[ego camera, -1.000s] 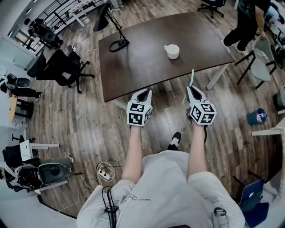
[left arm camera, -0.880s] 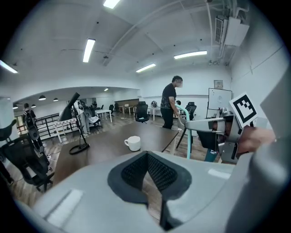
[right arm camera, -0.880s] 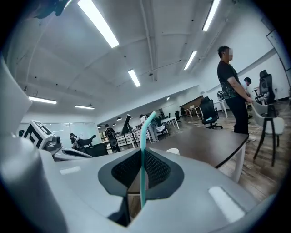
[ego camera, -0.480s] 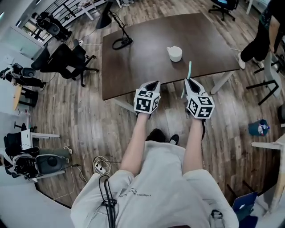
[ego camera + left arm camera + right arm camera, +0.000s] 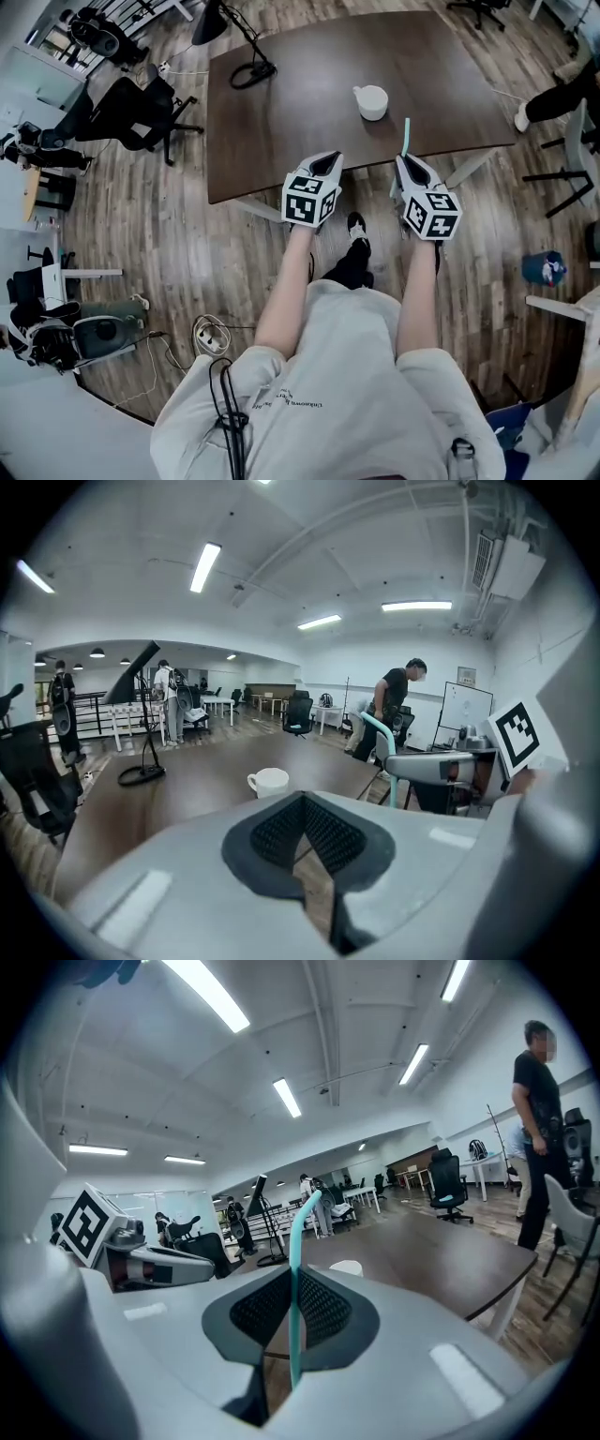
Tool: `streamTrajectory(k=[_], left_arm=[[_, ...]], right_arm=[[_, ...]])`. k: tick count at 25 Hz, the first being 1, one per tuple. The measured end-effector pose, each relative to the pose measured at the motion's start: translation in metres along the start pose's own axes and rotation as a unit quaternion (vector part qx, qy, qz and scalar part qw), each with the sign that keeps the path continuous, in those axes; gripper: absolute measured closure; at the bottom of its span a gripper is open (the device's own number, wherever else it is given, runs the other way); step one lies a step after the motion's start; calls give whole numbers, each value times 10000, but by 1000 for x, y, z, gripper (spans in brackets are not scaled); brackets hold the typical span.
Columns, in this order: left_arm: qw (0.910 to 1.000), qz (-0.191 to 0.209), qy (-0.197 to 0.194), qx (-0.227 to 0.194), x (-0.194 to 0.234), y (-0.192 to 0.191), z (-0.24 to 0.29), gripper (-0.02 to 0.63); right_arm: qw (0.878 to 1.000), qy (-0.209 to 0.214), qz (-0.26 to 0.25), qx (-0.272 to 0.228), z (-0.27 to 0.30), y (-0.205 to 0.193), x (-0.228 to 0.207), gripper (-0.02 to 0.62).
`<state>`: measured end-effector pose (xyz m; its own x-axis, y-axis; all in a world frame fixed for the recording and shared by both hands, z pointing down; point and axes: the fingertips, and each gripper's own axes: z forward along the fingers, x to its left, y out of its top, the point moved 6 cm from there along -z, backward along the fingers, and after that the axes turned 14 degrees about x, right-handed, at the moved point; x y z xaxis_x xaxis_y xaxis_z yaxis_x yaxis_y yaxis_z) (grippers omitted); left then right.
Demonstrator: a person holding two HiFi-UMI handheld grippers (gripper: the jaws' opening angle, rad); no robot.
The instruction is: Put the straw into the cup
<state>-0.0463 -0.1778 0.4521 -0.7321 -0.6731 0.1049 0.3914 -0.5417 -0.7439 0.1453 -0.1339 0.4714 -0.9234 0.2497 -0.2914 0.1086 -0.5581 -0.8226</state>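
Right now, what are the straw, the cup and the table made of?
The straw: probably plastic, thin, smooth, teal, bent on top. The cup: white, smooth, likely ceramic, maybe plastic. The table: dark brown smooth top, wood or wood-look laminate.

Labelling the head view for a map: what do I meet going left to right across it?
Black office chair, stand's ring base, left gripper, cup, right gripper holding the straw, blue bin.
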Motion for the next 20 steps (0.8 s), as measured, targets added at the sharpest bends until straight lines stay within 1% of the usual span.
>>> streamTrajectory(k=[4, 6, 9, 14, 18, 20], left_arm=[[9998, -186, -5, -38, 22, 26, 23, 604], [9996, -269, -63, -89, 29, 39, 38, 604], [9994, -328, -79, -14, 40, 52, 61, 604], [9993, -274, -226, 118, 53, 67, 96, 604], [9985, -304, -359, 262, 72, 75, 119, 604], [9986, -225, -385, 300, 80, 81, 132, 604]], right_arm=[[9999, 8, -169, 3, 15, 22, -12, 548], [9997, 26, -242, 77, 25, 30, -20, 548], [9994, -4, -267, 222, 43, 38, -36, 548], [9996, -56, -29, 270, 74, 51, -64, 548], [9990, 7, 300, 326, 98, 59, -75, 548], [9987, -3, 420, 303, 110, 64, -82, 548]])
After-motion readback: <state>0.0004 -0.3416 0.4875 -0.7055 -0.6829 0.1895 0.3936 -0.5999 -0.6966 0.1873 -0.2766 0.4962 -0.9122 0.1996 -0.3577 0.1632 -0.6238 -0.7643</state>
